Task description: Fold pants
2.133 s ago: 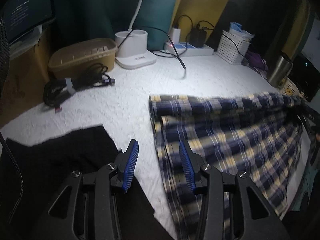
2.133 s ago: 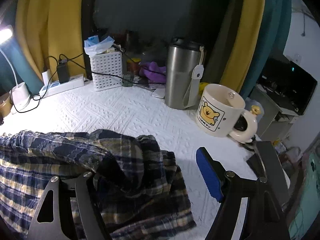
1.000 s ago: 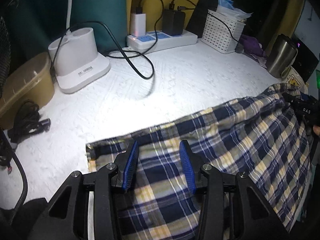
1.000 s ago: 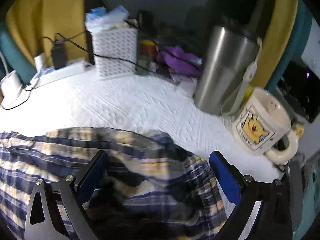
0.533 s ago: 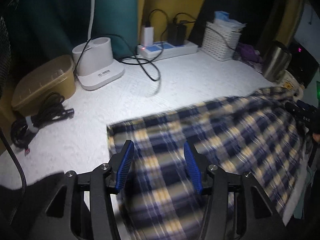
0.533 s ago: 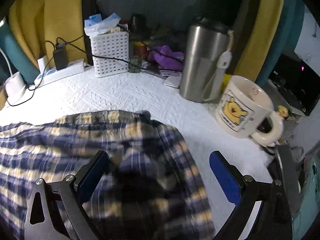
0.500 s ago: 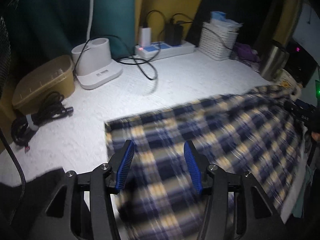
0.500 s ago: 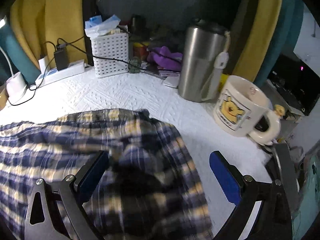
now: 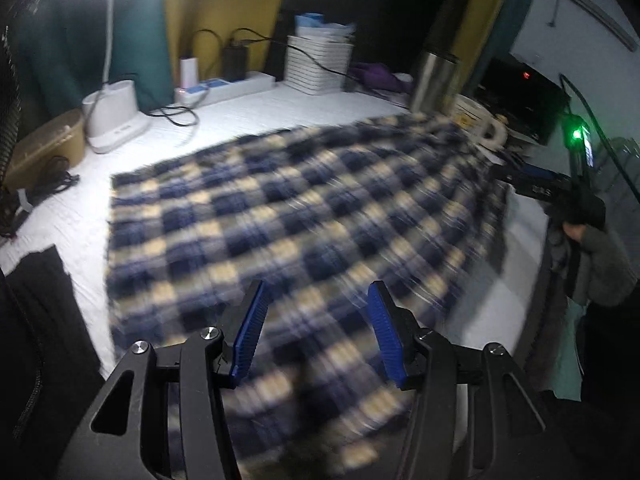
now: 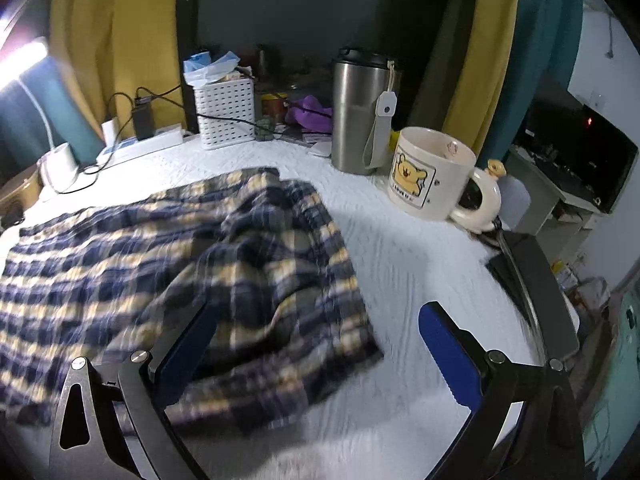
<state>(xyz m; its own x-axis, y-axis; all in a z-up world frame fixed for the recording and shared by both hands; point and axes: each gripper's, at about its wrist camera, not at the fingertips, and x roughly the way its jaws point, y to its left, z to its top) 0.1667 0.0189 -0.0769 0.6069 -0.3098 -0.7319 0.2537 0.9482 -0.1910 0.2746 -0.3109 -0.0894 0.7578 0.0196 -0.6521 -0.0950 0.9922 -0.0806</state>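
Note:
The blue and yellow plaid pants lie spread across the white table cover, blurred by motion. My left gripper hovers over their near part, open, with nothing pressed between its blue pads. In the right wrist view the bunched end of the pants lies on the cover. My right gripper stands wide open above it, the cloth under and behind its left finger and not gripped. From the left wrist view the right gripper shows at the table's right edge, held by a hand in a grey sleeve.
A steel tumbler and a bear mug stand just beyond the pants' right end. At the back are a white basket, a power strip with cables and a lamp base. A black garment lies at the near left.
Both grippers have drawn back from the back of the table, so more of the pants shows. The left jaws stand a little wider. The cloth now lies lower and flatter.

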